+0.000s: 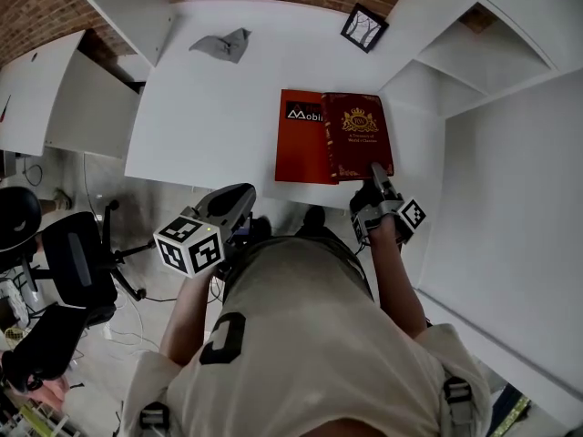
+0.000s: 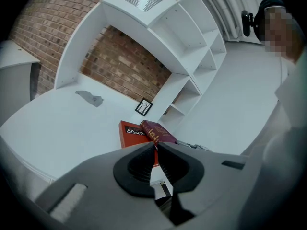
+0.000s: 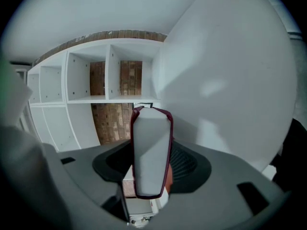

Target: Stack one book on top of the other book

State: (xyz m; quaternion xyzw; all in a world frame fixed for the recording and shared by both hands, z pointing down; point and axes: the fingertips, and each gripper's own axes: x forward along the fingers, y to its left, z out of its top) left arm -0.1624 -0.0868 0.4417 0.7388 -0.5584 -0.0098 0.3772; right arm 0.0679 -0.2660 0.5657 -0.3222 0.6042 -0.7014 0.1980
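An orange-red book [image 1: 299, 137] lies flat on the white table [image 1: 209, 116], close to the front edge. A maroon book with gold print [image 1: 361, 133] covers its right part. My right gripper [image 1: 376, 173] is shut on the maroon book's near edge. In the right gripper view the book's pale page edge [image 3: 151, 152] stands upright between the jaws. My left gripper [image 1: 244, 195] hovers off the table's front edge, left of the books, shut and holding nothing. From the left gripper [image 2: 156, 146] both the orange book [image 2: 130, 131] and the maroon book [image 2: 160, 131] show ahead.
A crumpled grey cloth [image 1: 221, 44] and a small framed picture [image 1: 364, 27] lie at the table's far side. White shelving [image 1: 474, 53] borders the table on the right. A black office chair [image 1: 77, 262] stands on the floor at the left.
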